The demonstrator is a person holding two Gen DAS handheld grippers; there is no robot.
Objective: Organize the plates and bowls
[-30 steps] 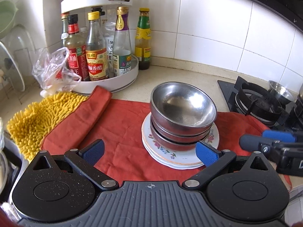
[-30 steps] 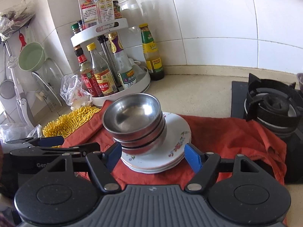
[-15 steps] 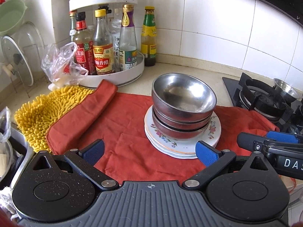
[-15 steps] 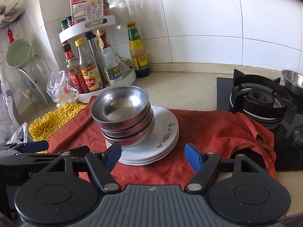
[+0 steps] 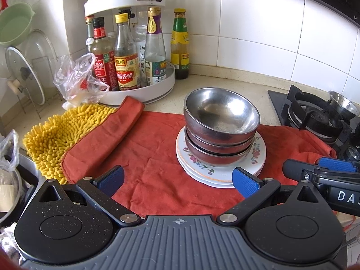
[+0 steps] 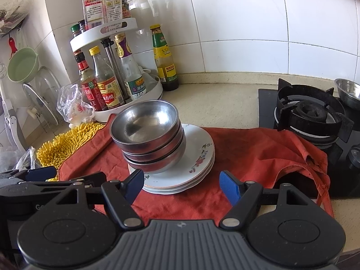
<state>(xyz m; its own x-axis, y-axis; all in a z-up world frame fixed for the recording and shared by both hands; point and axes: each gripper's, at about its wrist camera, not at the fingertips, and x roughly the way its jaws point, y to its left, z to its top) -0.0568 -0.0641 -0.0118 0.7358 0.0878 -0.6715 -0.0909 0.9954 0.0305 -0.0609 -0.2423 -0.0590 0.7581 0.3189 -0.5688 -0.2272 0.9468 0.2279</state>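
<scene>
Held low at the near edge of the worktop (image 6: 227, 103), side by side, both grippers, neither carrying anything. Left gripper (image 5: 177, 181): blue-padded fingers (image 5: 245, 183) spread wide, nothing between them but the red cloth (image 5: 148, 168) beneath, the right-hand pad just short of the near rim of the plates without touching. Right gripper (image 6: 182, 184): fingers (image 6: 228, 185) likewise parted, a little less wide, empty, the left-hand pad close in front of the near edge of the plates, no contact visible. Seen also from the side in each other's view, the right gripper at the right edge of the left wrist picture and the left gripper at the left edge of the right wrist picture. Stacked in the middle of the red cloth, three flowered plates (image 5: 258, 155) (image 6: 198, 155); nested on top of them, slightly off-centre toward the left, three steel bowls (image 5: 221, 117) (image 6: 144, 123), the uppermost empty. Left of the cloth, partly tucked under its folded edge, a yellow chenille mat (image 5: 56, 135). Farther back on the left, a two-tier white turntable rack (image 5: 155, 92) crowded with sauce bottles, a crumpled plastic bag (image 5: 78, 81) beside it. On the right, a gas hob (image 6: 310, 117) with one more steel bowl (image 6: 348, 92) at its far side.
</scene>
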